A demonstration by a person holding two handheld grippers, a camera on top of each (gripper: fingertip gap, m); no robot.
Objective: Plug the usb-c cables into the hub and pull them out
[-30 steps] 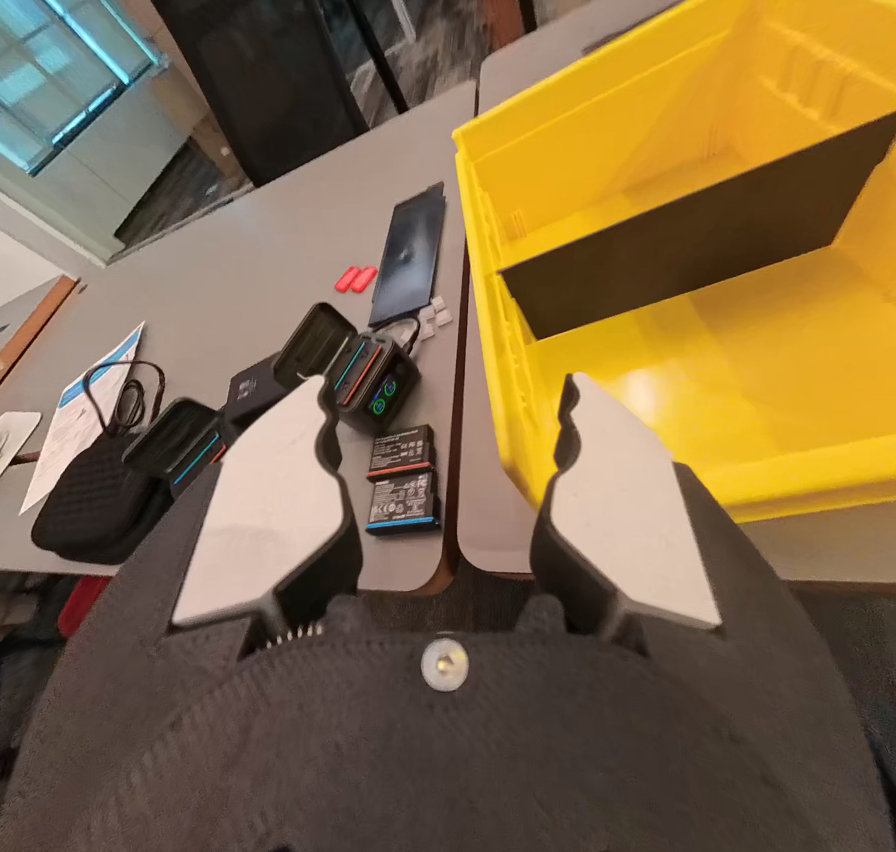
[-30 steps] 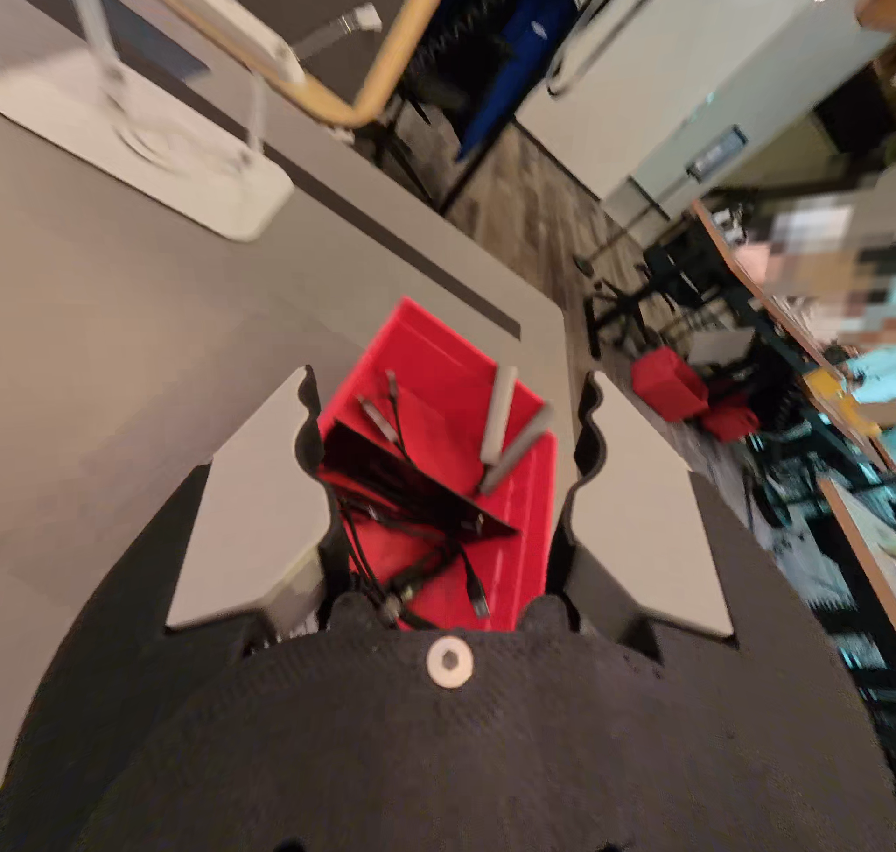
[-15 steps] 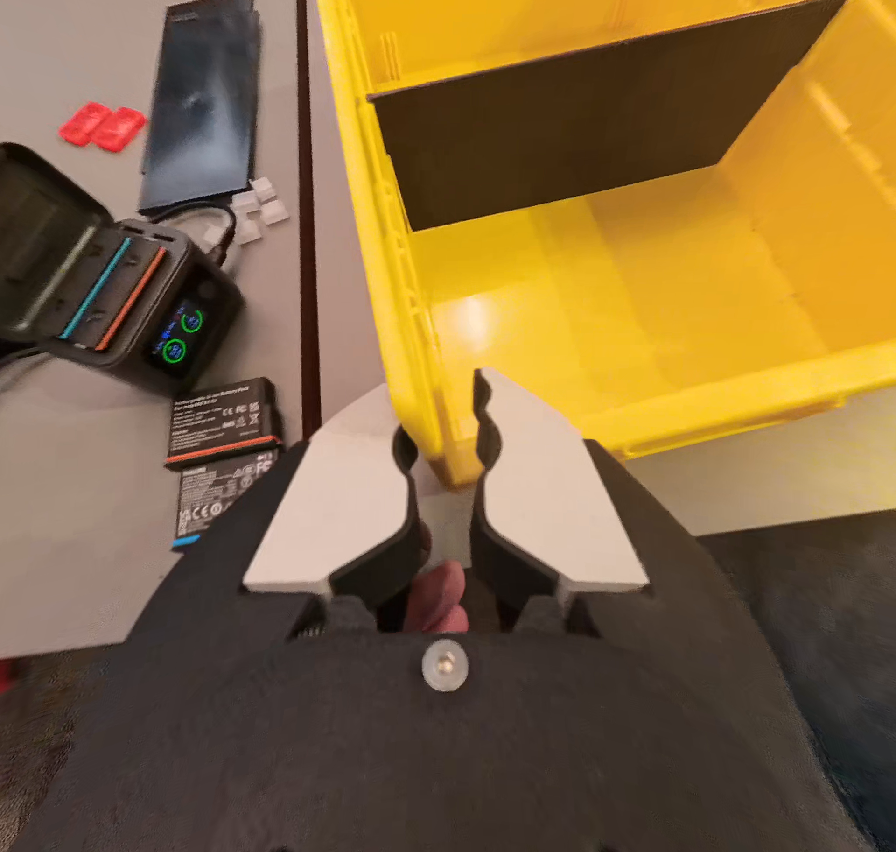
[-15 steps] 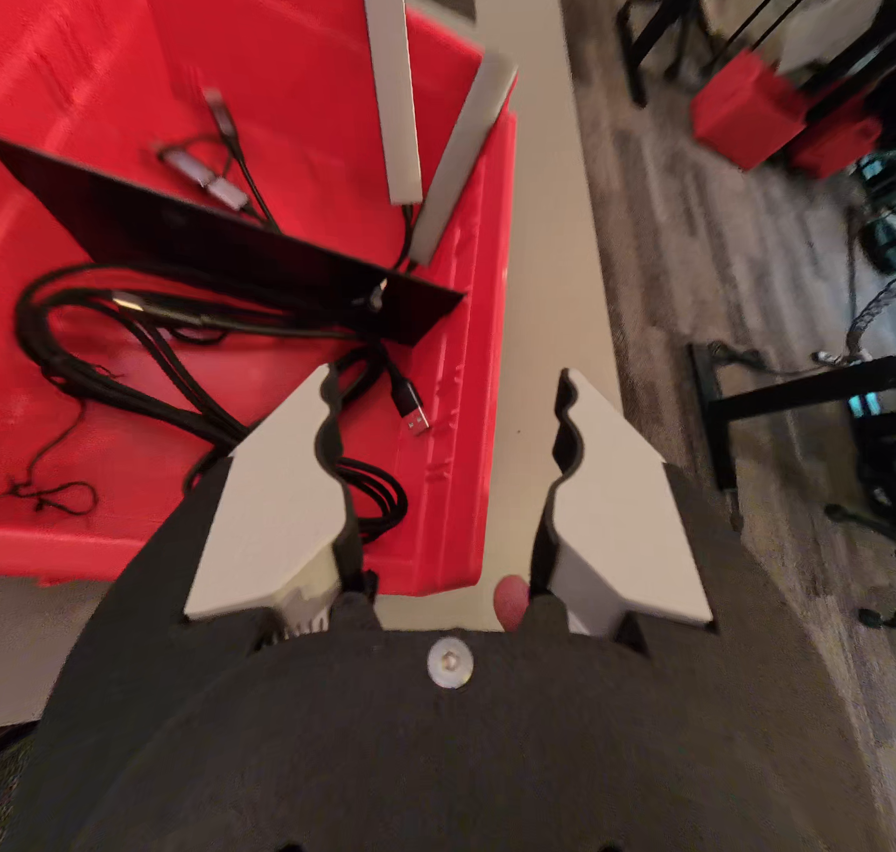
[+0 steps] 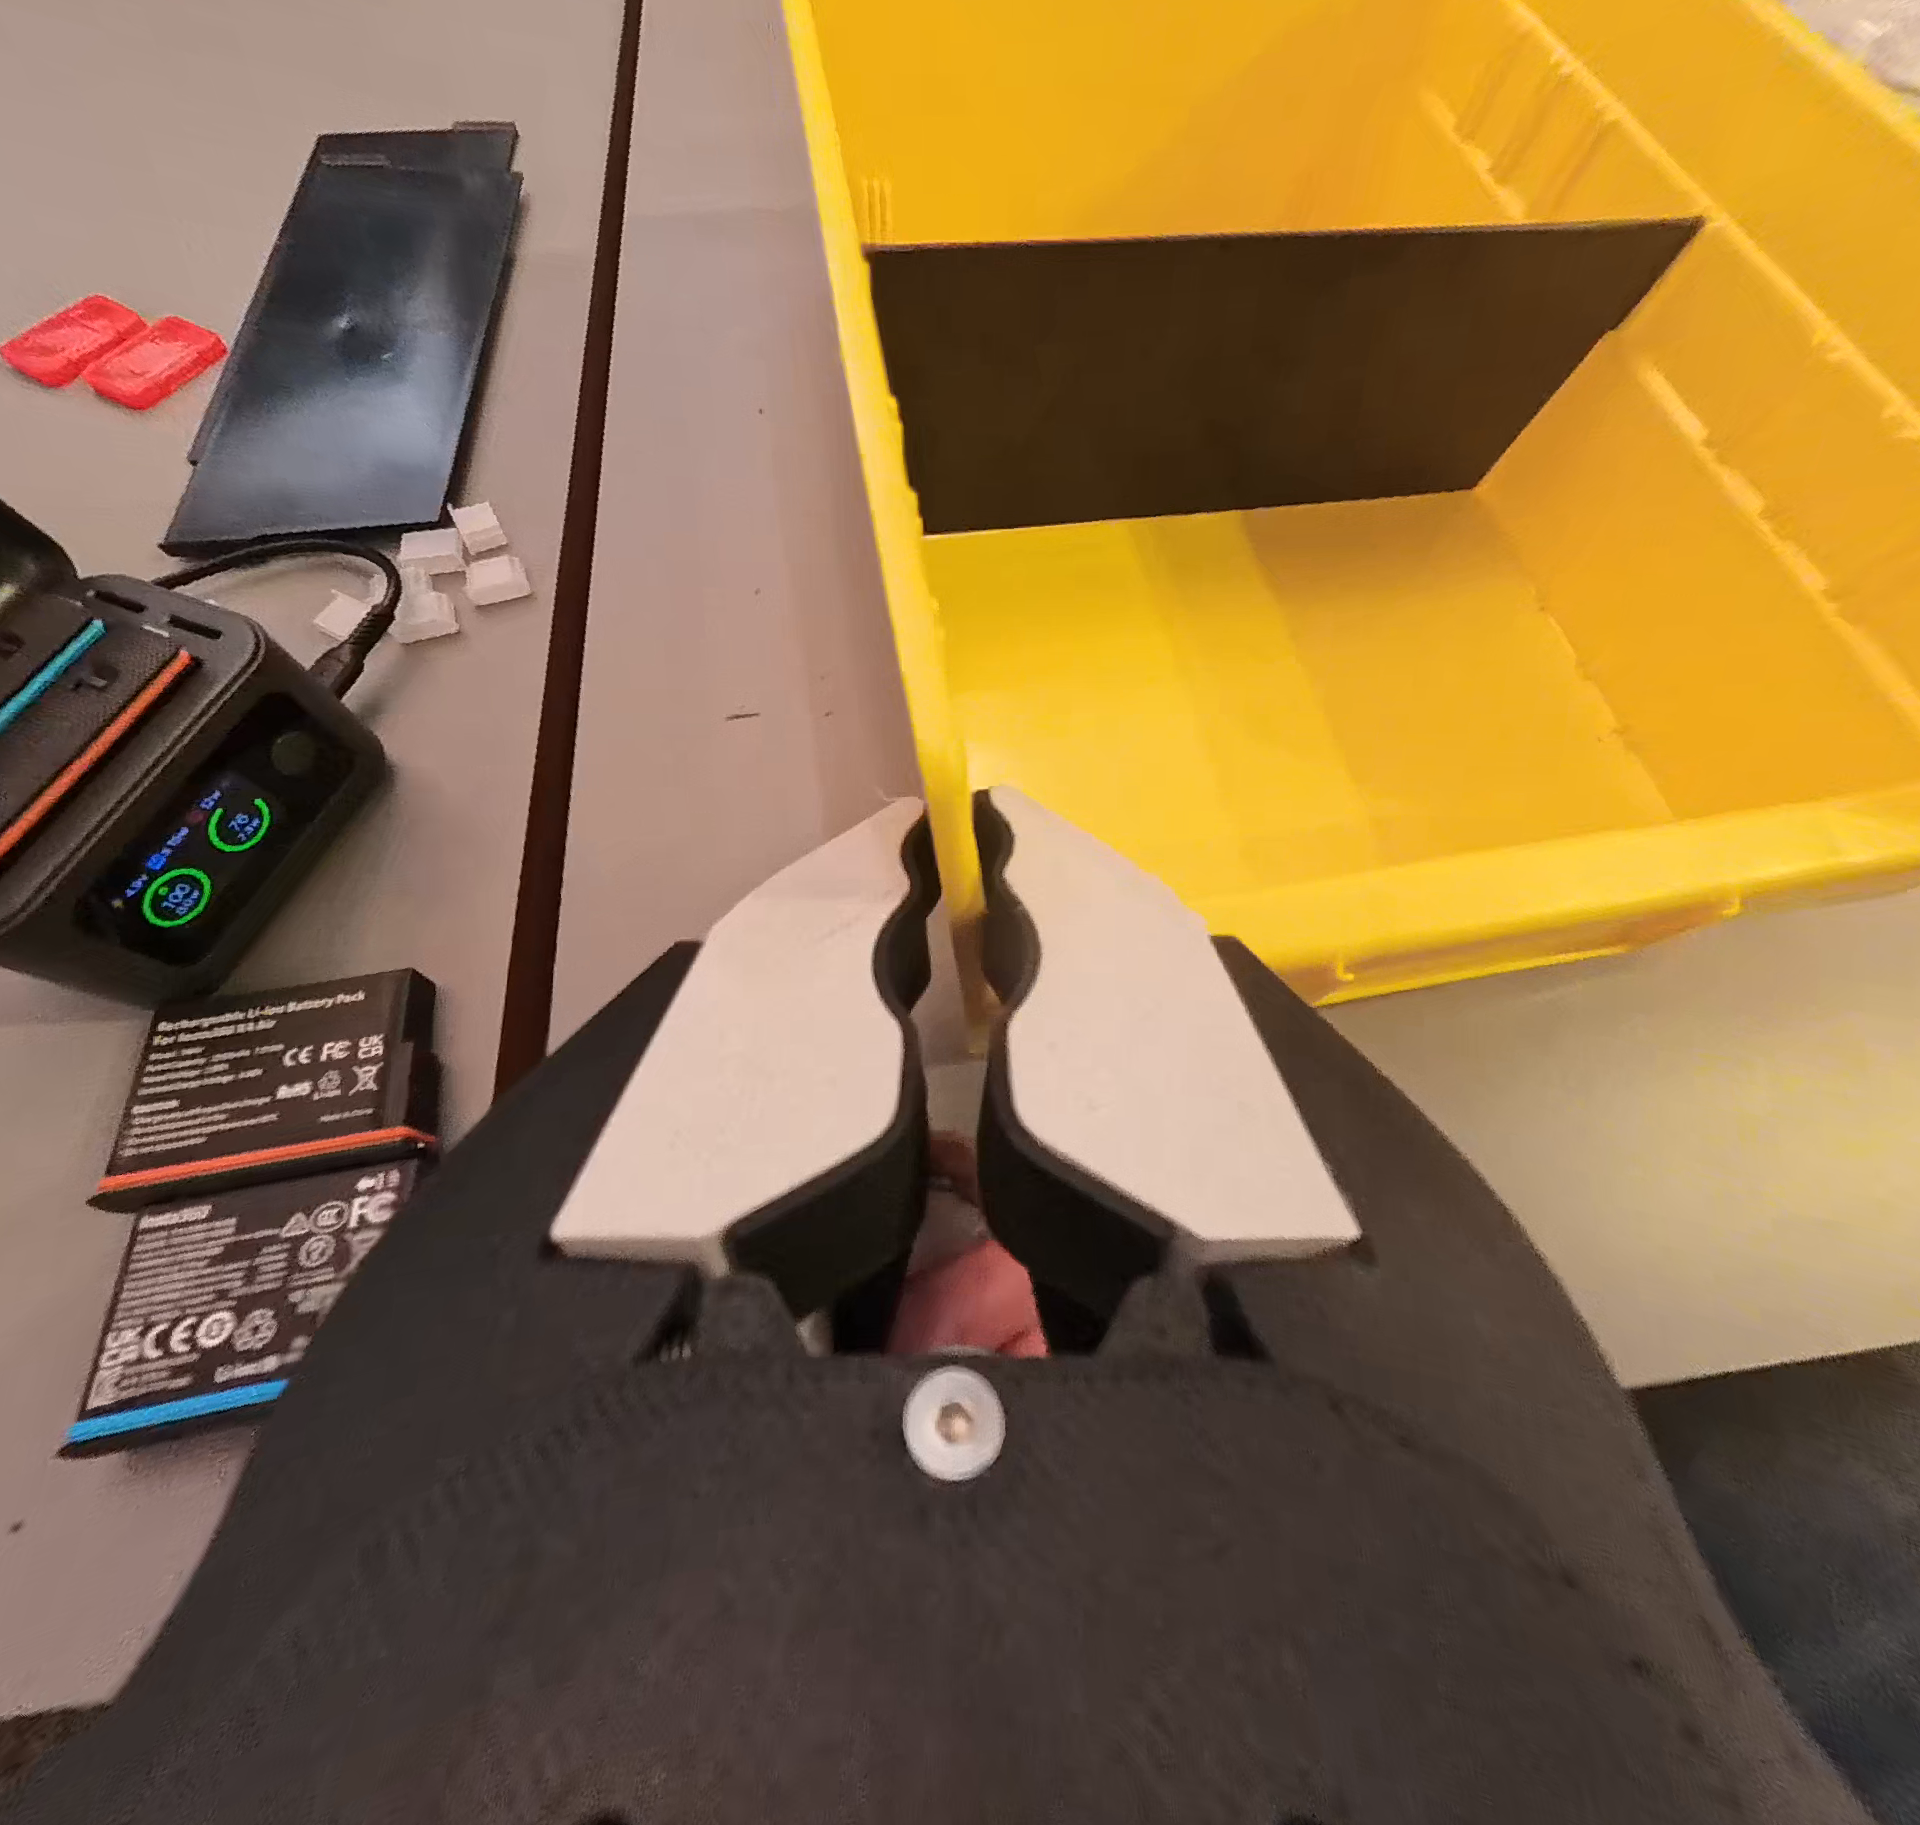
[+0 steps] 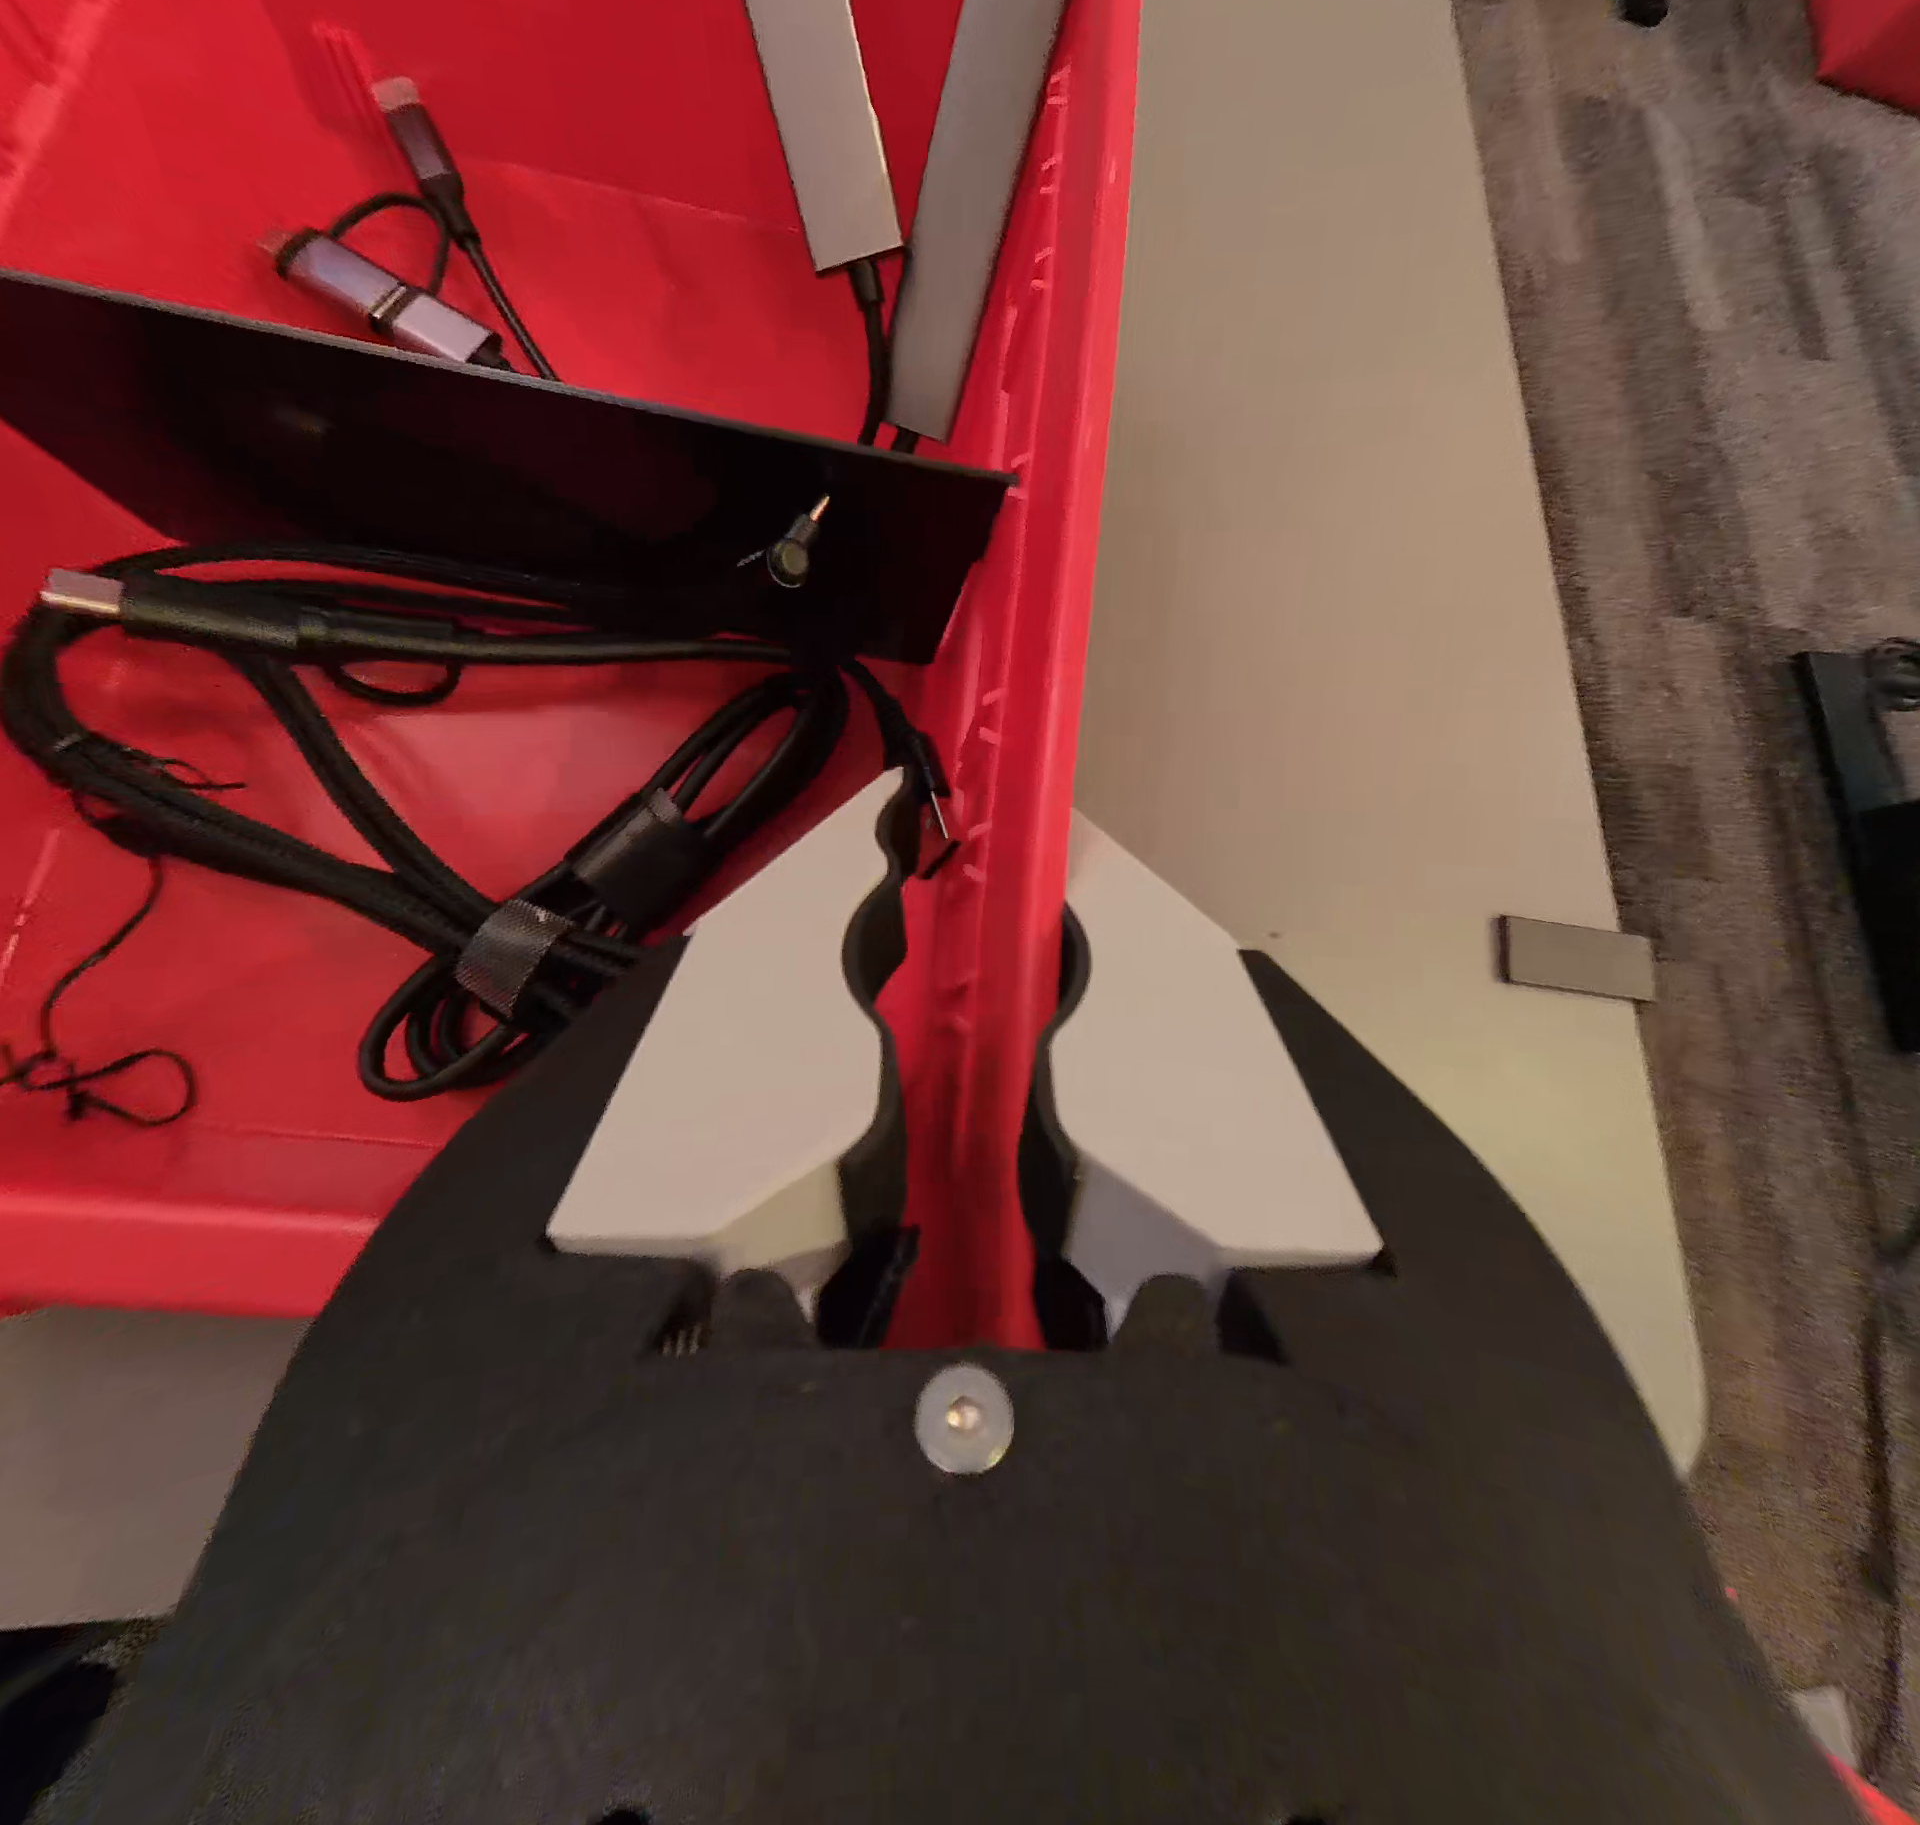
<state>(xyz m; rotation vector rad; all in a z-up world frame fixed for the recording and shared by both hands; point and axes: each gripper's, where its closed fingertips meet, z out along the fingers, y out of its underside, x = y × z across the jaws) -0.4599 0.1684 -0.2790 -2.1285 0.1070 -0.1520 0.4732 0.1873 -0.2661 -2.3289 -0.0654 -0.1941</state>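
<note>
The grey desk [image 5: 717, 487] carries a yellow bin [image 5: 1351, 944] right, batteries [image 5: 270, 1079] and a charging case [image 5: 177, 819] left.

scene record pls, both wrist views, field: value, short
left gripper: closed on the left wall of the yellow bin, near its front corner
right gripper: straddling the right wall of the red bin; grip not clear
yellow bin contents: nothing seen; black divider across it
red bin contents: black cables in front of its black divider; two grey hubs behind
table left of yellow bin: charger case, two battery packs
plugging: not started
</note>
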